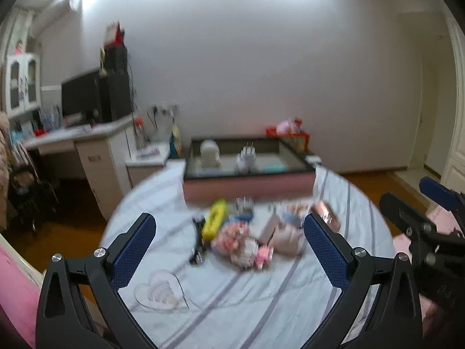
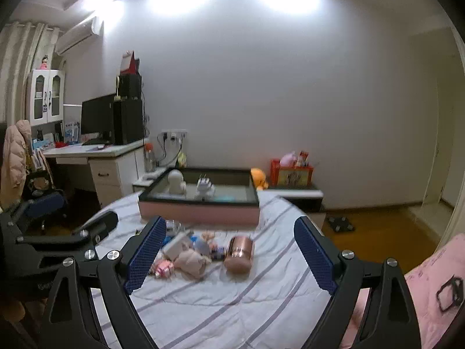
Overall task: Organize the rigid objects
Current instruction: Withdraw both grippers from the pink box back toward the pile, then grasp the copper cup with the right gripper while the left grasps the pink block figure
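Together we hold the left gripper and right gripper spread wide, pinching nothing, above the striped bedsheet; a toy pile and copper cup lie ahead, before the tray.

Both wrist views look slightly downward across the striped bed, sharing the tray ahead.
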`<state>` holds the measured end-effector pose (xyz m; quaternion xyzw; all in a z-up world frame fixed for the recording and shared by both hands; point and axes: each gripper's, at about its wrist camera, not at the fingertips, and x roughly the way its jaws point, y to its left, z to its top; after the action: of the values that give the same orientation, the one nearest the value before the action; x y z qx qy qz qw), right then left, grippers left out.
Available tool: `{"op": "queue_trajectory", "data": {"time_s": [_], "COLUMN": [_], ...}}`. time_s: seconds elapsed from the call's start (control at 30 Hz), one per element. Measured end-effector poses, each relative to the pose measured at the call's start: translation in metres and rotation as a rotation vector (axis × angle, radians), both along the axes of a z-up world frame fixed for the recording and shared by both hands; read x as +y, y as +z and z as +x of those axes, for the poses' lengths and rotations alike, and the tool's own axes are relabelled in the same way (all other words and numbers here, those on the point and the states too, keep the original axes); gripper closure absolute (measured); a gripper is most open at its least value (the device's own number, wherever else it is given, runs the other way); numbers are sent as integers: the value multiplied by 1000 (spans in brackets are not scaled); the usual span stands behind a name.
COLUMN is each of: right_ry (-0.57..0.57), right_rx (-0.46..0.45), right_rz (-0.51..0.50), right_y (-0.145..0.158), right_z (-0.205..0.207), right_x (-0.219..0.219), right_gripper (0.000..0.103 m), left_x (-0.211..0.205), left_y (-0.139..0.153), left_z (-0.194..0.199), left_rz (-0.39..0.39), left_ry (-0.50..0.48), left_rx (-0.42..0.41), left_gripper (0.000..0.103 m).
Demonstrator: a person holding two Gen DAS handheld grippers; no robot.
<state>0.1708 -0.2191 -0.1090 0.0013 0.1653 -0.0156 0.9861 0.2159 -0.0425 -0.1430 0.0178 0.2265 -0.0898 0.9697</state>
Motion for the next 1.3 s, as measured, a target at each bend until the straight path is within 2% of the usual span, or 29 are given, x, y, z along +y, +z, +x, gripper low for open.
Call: {"op": "queue_trajectory", "data": {"time_s": [0.07, 0.27, 0.47, 0.57, 0.63, 0.77, 0.97, 1.13, 1.2, 1.23, 1.27, 1.3], "right_ry": [0, -29, -61, -64, -63, -41, -20, 9, 10, 20, 38, 57], "right_rx": [49, 193, 291, 322, 342, 370, 403, 474, 488, 491, 493, 499], "right_rz": [21, 60, 72, 87, 96, 113, 121, 93, 87, 86, 90, 99], "right_y": [-13, -53, -78, -86, -90, -97, -99, -106, -107, -107, -107, -108], "right_z": [13, 53, 92, 109, 118, 134, 149, 171, 178, 181, 184, 185], "right_x": [-6, -26, -43, -50, -54, -57, -55, -50, -49, -48, -47, -46], "right_gripper": [12, 12, 12, 12, 12, 12, 12, 14, 19, 28, 42, 46], "left_x": [3, 22, 36, 37, 36, 26, 9, -1, 0, 0, 2, 3], "left_y": [-16, -39, -56, -62, -66, -67, -66, -72, -74, -75, -75, -75], "left_z": [12, 43, 79, 94, 99, 97, 91, 95, 98, 100, 101, 102], "left_rz": [5, 21, 29, 36, 14, -29, 5, 77, 77, 73, 65, 56], "left_ry": [4, 72, 113, 97, 57, -15, -86, -60, -60, -54, -51, -51], "left_rx": [60, 125, 195, 221, 248, 243, 221, 235, 248, 259, 263, 265], "left_gripper": [0, 0, 0, 0, 0, 0, 0, 0, 0, 0, 0, 0]}}
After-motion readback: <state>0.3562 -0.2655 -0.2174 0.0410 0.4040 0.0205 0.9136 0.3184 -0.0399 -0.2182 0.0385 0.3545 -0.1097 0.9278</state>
